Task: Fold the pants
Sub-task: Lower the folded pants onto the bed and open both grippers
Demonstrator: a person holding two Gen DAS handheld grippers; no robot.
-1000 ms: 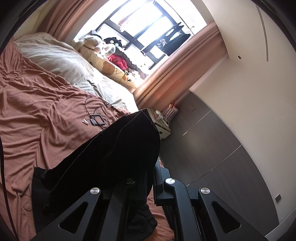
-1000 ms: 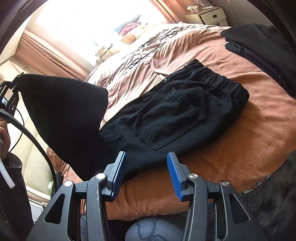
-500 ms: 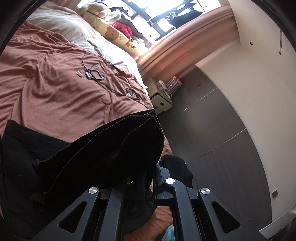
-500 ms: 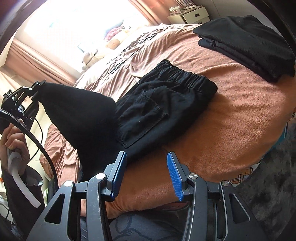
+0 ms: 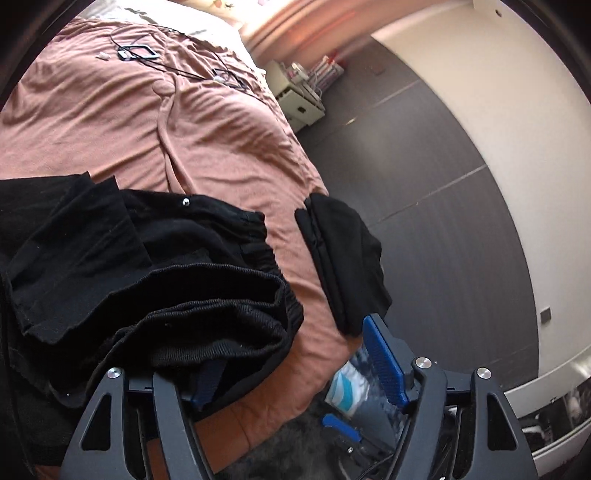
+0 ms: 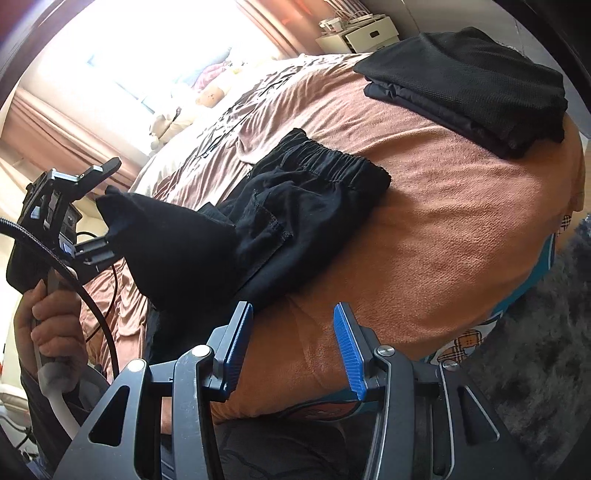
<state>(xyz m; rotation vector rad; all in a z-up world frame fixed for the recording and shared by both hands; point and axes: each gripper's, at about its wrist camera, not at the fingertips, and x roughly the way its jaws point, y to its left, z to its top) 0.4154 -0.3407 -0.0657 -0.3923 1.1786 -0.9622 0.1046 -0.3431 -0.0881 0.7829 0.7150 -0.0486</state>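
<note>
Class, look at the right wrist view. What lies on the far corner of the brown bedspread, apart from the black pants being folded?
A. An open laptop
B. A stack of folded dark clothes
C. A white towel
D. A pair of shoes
B: a stack of folded dark clothes sits on the bedspread, clear of the pants.

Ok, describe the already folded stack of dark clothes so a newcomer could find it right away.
Start at the bed's brown cover. The folded stack sits at its corner nearest the white nightstand, apart from the black pants mid-bed. Unlike those rumpled pants, it is a neat, flat, squared pile.
</note>
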